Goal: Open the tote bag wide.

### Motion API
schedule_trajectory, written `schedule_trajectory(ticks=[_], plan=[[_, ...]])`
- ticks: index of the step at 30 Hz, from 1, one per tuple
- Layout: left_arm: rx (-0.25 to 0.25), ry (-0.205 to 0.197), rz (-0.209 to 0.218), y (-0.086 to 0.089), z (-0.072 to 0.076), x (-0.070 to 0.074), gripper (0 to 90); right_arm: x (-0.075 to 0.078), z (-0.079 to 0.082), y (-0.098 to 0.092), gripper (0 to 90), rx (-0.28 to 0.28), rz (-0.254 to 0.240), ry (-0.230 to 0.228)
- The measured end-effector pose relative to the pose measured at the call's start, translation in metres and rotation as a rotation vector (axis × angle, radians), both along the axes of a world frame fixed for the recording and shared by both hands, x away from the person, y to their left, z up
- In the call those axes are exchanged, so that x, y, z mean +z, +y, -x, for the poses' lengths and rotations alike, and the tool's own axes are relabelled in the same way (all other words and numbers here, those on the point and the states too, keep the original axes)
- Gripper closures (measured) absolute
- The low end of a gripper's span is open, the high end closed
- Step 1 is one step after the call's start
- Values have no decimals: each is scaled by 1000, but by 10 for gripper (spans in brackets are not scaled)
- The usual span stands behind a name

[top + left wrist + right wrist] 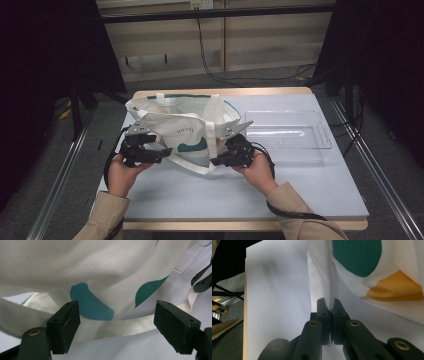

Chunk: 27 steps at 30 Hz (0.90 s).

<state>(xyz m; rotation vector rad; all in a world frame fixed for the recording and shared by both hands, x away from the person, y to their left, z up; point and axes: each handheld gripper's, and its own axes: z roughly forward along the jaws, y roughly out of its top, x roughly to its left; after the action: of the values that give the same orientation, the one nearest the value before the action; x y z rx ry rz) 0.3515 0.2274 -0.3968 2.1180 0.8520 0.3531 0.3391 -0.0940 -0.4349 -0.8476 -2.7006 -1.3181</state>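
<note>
While the tote bag (182, 131) is being held up off the tabletop (300, 185), its strap (327, 287) is being pinched between the pressed-together jaws of the right claw (331, 312), the webbing running straight up and away from that claw. The left claw (116, 327) is being kept spread, nothing gripped, with the bag's lower edge lying crosswise just ahead between its jaws. A clear tray (287, 132) is lying just beyond the right claw, making that hand the nearer one.

Left gripper (159, 150) holds its fingers wide apart; right gripper (216, 161) fingers are clamped together.
</note>
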Motion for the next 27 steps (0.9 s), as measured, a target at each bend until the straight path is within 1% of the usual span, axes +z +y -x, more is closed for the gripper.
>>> schedule_trajectory(ticks=[1,2,3,4,5,6,7,8,11,14,15,16,17,18,19,22,23,24,26,27], plan=[[-5,2,2,0,0,0,217,-1,1,-2,874,3,2,3],[0,-2,-5,-1,1,0,217,-1,1,-2,874,3,2,3],[-4,-1,7,-2,1,0,234,-3,4,-5,871,-2,3,2],[-12,-2,7,-2,1,-1,236,-3,4,-7,863,-8,3,-2],[-11,-2,-3,-3,1,-1,236,-3,4,-7,863,-8,3,-2],[-13,-4,-4,-4,1,-1,237,-2,6,-10,788,-27,-3,-7],[-15,-1,-8,-5,2,-1,237,-1,6,-12,753,-38,7,-18],[-17,0,-11,-5,2,-2,237,-1,6,-12,753,-38,7,-18],[-22,6,-10,-5,2,-2,241,5,6,-18,620,-74,2,-32],[-24,12,-5,-4,3,-2,241,12,7,-27,543,-94,-5,-41],[-28,12,-10,-4,2,-2,241,14,8,-30,510,-103,1,-52],[-29,16,-5,-4,2,-3,241,16,8,-33,463,-114,3,-54],[-30,18,-11,-3,3,-3,242,20,8,-39,398,-126,-8,-62],[-30,17,-10,-4,3,-3,242,20,8,-39,398,-126,-8,-62],[-29,16,-13,-4,3,-4,242,23,8,-42,381,-133,-10,-72],[-31,21,-21,-5,4,-3,241,32,8,-49,285,-162,-13,-100],[-34,17,-18,-5,4,-3,241,35,7,-51,252,-170,-8,-111],[-37,19,-15,-6,4,-3,241,39,6,-52,224,-179,-3,-113],[-36,21,-27,-7,5,-2,239,45,4,-54,214,-180,1,-122],[-42,20,-22,-7,5,-2,238,49,3,-55,201,-184,3,-130]])
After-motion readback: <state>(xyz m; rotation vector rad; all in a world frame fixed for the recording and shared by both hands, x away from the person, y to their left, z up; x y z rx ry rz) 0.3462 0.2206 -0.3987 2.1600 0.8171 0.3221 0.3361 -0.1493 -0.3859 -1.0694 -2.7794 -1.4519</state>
